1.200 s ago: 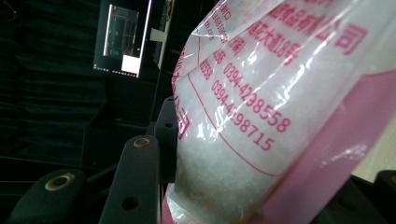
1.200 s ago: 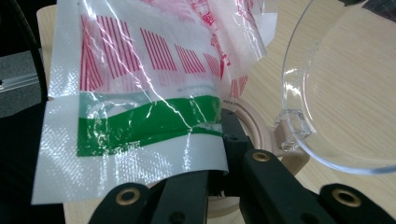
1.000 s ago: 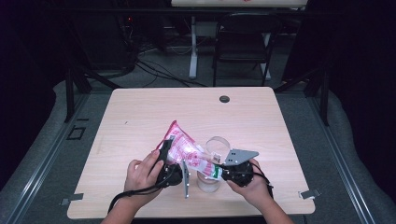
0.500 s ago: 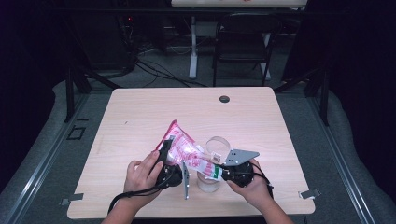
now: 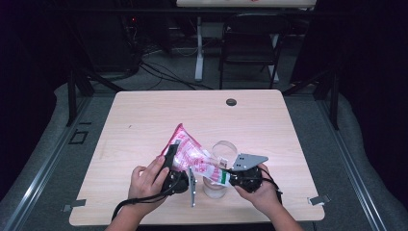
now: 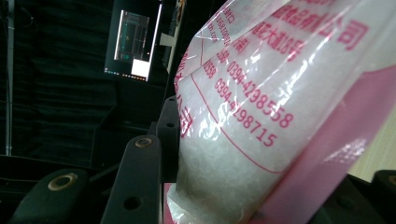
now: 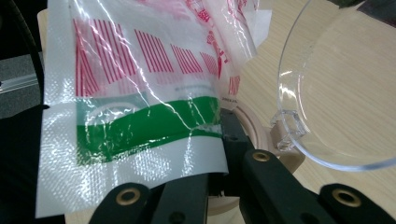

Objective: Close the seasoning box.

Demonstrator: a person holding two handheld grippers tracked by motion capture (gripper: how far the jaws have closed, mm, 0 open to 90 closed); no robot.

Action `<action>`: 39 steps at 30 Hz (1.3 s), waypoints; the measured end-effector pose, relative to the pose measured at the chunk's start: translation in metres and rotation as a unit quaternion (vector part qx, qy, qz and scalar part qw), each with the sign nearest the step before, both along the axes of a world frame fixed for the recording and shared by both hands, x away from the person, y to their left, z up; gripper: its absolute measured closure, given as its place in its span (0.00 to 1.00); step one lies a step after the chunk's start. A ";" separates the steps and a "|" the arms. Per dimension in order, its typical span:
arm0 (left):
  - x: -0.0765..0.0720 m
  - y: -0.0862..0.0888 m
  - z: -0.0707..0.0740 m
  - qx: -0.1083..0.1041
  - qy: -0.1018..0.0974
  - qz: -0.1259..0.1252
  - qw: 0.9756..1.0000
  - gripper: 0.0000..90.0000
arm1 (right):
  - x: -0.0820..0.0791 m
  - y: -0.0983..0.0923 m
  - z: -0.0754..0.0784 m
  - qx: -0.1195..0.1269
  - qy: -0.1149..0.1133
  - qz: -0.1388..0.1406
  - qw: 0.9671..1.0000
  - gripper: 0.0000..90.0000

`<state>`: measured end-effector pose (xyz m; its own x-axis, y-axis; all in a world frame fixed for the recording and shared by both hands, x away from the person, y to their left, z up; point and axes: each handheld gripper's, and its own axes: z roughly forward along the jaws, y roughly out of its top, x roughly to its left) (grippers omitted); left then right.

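Observation:
A pink and white plastic bag (image 5: 188, 153) of white grains hangs tilted over the table, stretched between both grippers. My left gripper (image 5: 174, 162) is shut on the bag's full lower body; in the left gripper view the bag (image 6: 261, 116) bulges against the black finger (image 6: 140, 182). My right gripper (image 5: 225, 177) is shut on the bag's flat end with the green stripe (image 7: 144, 123), which runs down into the closed jaws. A clear round jar (image 5: 215, 186) stands under the bag, its clear lid (image 7: 341, 93) raised beside it.
The wooden table (image 5: 144, 115) has a small black grommet (image 5: 231, 102) near its far edge. A black chair (image 5: 250, 43) and cables stand on the floor beyond. The person's hands come in at the near edge.

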<state>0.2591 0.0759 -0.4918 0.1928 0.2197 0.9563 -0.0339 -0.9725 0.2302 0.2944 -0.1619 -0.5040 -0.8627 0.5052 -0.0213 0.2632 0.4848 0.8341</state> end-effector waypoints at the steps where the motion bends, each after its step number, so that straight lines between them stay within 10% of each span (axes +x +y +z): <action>1: 0.000 0.000 0.000 0.001 -0.001 -0.001 1.000 0.71 | 0.000 0.000 0.000 0.000 0.000 0.000 1.000 1.00; 39: 0.000 -0.004 0.006 0.030 -0.014 -0.006 0.999 0.71 | 0.001 -0.001 -0.001 0.001 0.001 0.001 1.000 1.00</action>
